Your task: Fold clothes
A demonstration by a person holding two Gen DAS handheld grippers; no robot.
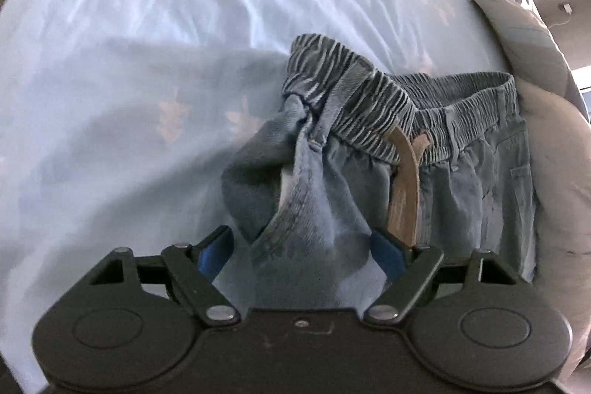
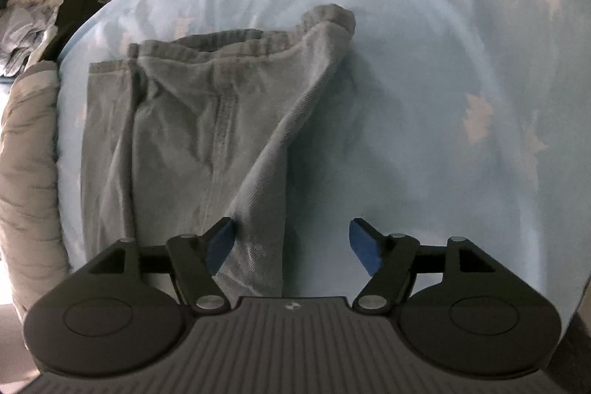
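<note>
A pair of light-blue jeans (image 1: 461,180) with a gathered elastic waistband (image 1: 354,91) and a brown label (image 1: 404,187) lies on the bed. The waistband's left end is folded over and stands up. My left gripper (image 1: 303,246) is open above the jeans; a ridge of denim rises between its blue pads (image 1: 218,252), and the left one stands clear of the cloth. In the right wrist view the jeans (image 2: 177,135) lie flat with one edge folded over into a diagonal ridge. My right gripper (image 2: 293,242) is open, with that ridge beside its left pad (image 2: 221,242).
A pale-blue bed sheet (image 1: 166,43) with pink prints covers the bed (image 2: 461,80). A grey quilt (image 1: 535,69) lies along the jeans' far side, also seen as a grey roll (image 2: 26,154). A heap of clothes (image 2: 26,21) lies beyond the bed's edge.
</note>
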